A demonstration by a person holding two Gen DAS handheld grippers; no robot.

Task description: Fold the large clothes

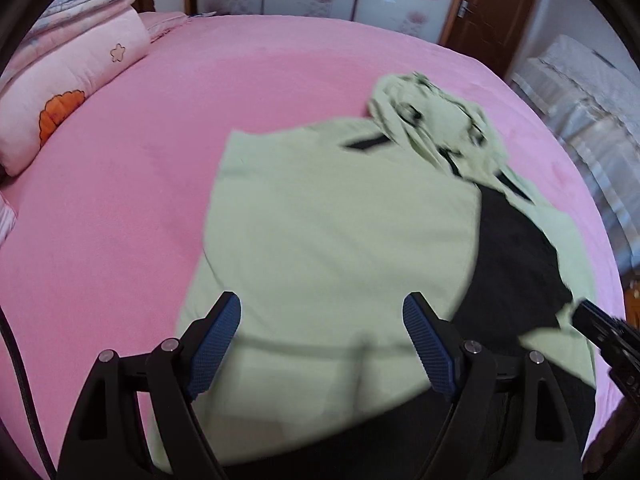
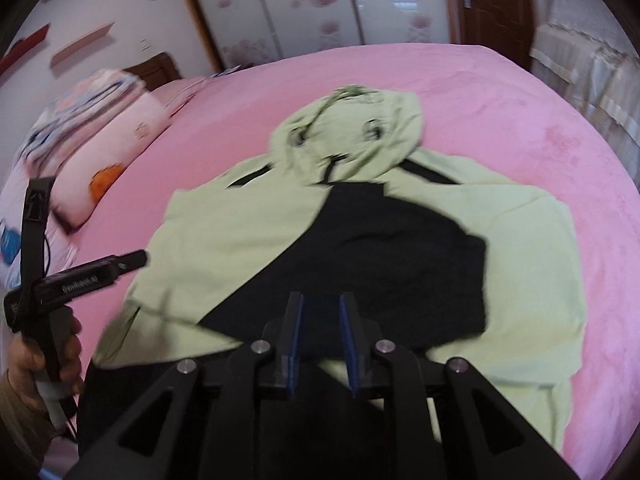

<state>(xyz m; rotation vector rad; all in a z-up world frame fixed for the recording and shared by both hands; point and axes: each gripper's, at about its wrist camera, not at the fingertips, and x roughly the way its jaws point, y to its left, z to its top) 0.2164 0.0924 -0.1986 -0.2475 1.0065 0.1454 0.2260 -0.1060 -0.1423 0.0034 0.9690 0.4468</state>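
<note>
A light green hoodie [image 1: 332, 232] with a black front panel [image 1: 516, 264] lies on the pink bed, hood [image 1: 432, 120] away from me. Its left side is folded over the middle. My left gripper [image 1: 322, 312] is open and empty, hovering above the folded green part near the hem. In the right wrist view the hoodie [image 2: 520, 248] shows with the black panel [image 2: 384, 264] in the middle and the hood [image 2: 352, 128] at the far end. My right gripper [image 2: 320, 304] has its jaws close together with a narrow gap, above the black panel; nothing shows between them. The left gripper [image 2: 132, 260] appears at the left.
The pink bedsheet [image 1: 140, 200] spreads around the hoodie. Folded pink quilts [image 1: 72, 80] lie at the far left, also in the right wrist view [image 2: 100, 152]. A floral wardrobe [image 2: 300, 8] and a brown door [image 2: 492, 4] stand behind the bed.
</note>
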